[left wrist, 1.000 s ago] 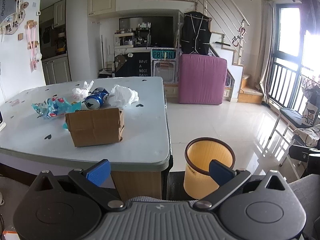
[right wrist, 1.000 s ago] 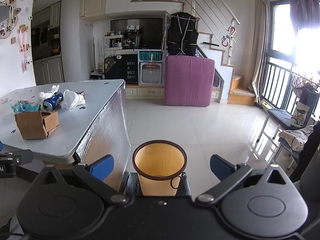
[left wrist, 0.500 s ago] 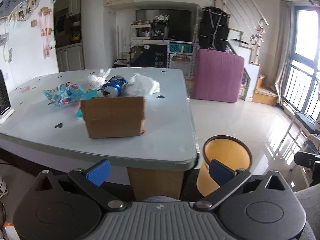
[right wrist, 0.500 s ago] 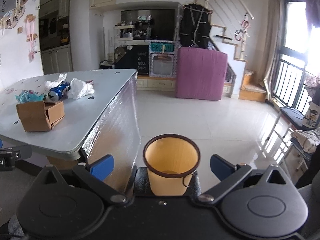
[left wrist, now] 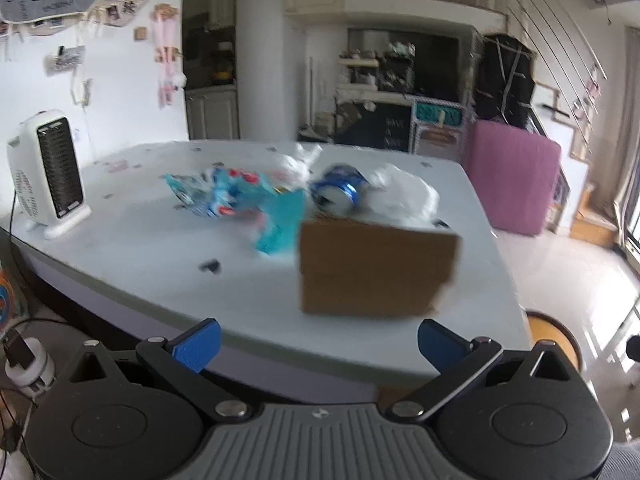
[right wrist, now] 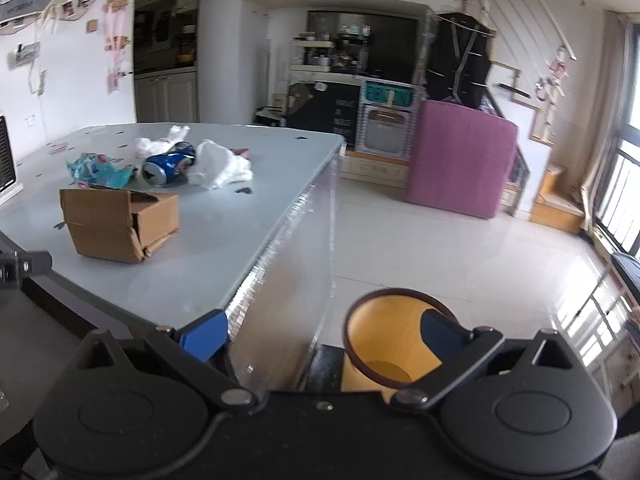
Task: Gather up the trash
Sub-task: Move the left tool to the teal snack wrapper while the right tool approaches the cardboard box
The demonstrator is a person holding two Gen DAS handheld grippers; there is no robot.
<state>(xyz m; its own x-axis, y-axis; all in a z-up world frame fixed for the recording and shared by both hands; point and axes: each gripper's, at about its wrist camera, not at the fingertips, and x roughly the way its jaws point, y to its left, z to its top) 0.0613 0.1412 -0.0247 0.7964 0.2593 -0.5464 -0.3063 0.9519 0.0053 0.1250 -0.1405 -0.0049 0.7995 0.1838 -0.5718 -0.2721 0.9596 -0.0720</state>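
A brown cardboard box (left wrist: 376, 272) (right wrist: 116, 224) lies near the front of the pale table (left wrist: 140, 256) (right wrist: 240, 216). Behind it are a teal snack wrapper (left wrist: 240, 200) (right wrist: 100, 170), a blue can (left wrist: 338, 192) (right wrist: 168, 164) on its side and crumpled white plastic (left wrist: 404, 196) (right wrist: 222, 164). My left gripper (left wrist: 318, 340) hangs open just short of the box, holding nothing. My right gripper (right wrist: 324, 330) is open and empty, off the table's right edge, above the yellow bin (right wrist: 388, 344) (left wrist: 554, 334) on the floor.
A white fan heater (left wrist: 50, 172) stands at the table's left end. A pink mattress-like block (right wrist: 460, 160) leans by the stairs beyond bare tiled floor. Cables and a plug (left wrist: 24, 364) lie at the lower left. The table side is wrapped in shiny film (right wrist: 288, 280).
Both grippers have moved left and closer to the table. The box now fills the middle of the left wrist view and the bin has slid to its right edge.
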